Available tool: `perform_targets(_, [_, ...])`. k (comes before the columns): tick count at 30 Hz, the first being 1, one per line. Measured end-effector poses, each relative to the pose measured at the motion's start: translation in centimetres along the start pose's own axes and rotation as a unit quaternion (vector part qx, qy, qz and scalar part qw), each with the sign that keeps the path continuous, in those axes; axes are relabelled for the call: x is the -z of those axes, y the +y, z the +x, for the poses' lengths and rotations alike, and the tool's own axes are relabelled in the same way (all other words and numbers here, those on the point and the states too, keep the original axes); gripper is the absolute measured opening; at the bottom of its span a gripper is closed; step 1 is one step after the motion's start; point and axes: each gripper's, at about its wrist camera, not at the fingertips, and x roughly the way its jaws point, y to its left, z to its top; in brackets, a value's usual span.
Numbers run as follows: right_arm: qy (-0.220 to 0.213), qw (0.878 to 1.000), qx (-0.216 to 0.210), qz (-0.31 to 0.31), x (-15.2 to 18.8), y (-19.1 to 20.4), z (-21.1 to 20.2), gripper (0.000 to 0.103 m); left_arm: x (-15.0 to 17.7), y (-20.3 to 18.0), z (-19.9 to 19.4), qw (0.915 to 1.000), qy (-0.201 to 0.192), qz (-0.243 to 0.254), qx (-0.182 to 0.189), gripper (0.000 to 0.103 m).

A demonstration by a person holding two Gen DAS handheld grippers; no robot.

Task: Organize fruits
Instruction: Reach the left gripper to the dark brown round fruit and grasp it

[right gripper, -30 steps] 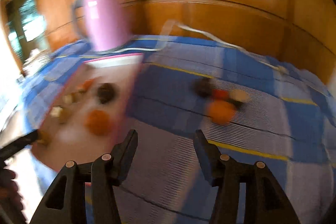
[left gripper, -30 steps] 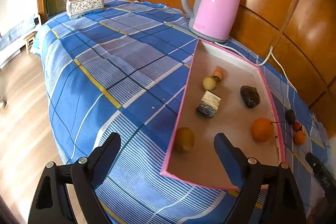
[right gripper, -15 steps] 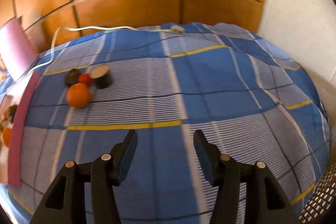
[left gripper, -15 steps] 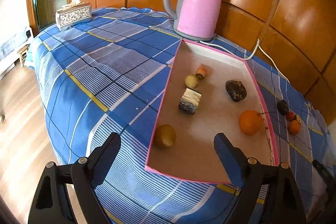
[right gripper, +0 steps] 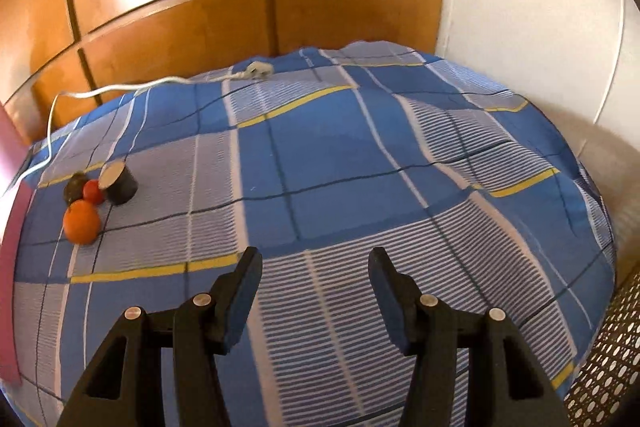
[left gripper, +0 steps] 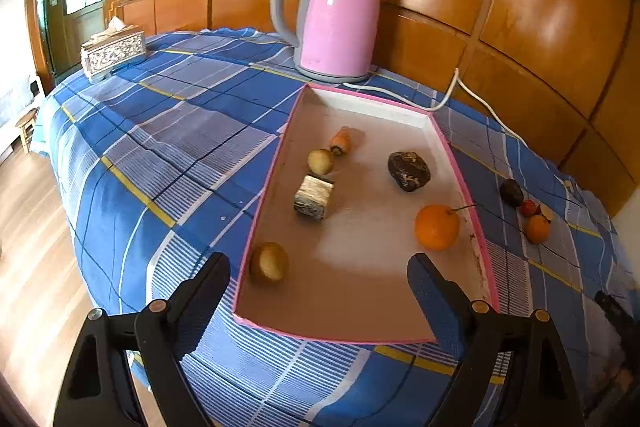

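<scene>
A pink-rimmed tray [left gripper: 468,195] lies on the blue plaid cloth and holds an orange [left gripper: 436,227], a dark lump [left gripper: 409,171], a yellowish fruit [left gripper: 269,261], a striped block [left gripper: 314,196], a small pale fruit [left gripper: 320,161] and a small orange piece [left gripper: 341,142]. My left gripper [left gripper: 319,290] is open and empty over the tray's near end. Right of the tray lie an orange fruit [right gripper: 81,221], a small red fruit [right gripper: 93,191], a dark fruit [right gripper: 75,185] and a dark cylinder [right gripper: 118,183]. My right gripper [right gripper: 314,294] is open and empty, well right of them.
A pink kettle [left gripper: 332,15] stands behind the tray, its white cord [right gripper: 100,91] running along the wooden wall to a plug [right gripper: 256,70]. A tissue box [left gripper: 113,53] sits at the far left. The table edge drops to wood floor on the left and a white wall on the right.
The right gripper's view swung right, away from the tray toward the table's right end, then steadied. The left gripper shifted slightly, bringing the tray more centred. Both stayed open.
</scene>
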Motion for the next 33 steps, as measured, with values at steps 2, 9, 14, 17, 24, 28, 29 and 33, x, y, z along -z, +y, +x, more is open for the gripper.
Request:
perform_targets(2, [-0.001,1.0,0.004,0.007,-0.1,-0.6,0.2,0.056,-0.1,-0.6,-0.2,1.0,-0.001,0.008,0.003,0.091])
perform_targets(9, [0.002,1.0,0.009,0.02,-0.3,-1.7,0.7,0.056,-1.2,-3.4,-0.8,0.9982,-0.007,0.048,0.036,0.091])
perform_targets(14, [0.002,0.999,0.005,0.035,-0.3,-2.4,0.8,0.056,-1.8,-5.8,-0.9,0.9955,-0.003,0.079,0.053,0.09])
perform_targets(17, [0.002,0.999,0.004,0.037,-0.3,-2.7,1.1,0.056,-2.3,-7.7,-0.6,0.9927,0.003,0.098,0.07,0.09])
perform_targets(24, [-0.002,0.999,0.0,0.043,-0.3,-3.1,1.1,0.056,-3.7,-13.0,1.3,0.9837,0.037,0.134,0.114,0.073])
perform_targets(28, [-0.001,0.999,0.0,0.036,-0.2,-3.1,1.4,0.056,-4.1,-15.5,2.7,0.9791,0.05,0.15,0.128,0.068])
perform_targets(29, [-0.001,0.999,0.0,0.037,-0.2,-3.1,1.5,0.056,-4.1,-16.1,3.1,0.9775,0.058,0.154,0.132,0.068])
perform_targets(33, [-0.003,0.999,0.004,0.042,-0.3,-3.6,1.6,0.056,-3.9,-17.9,4.8,0.9727,0.086,0.166,0.137,0.057])
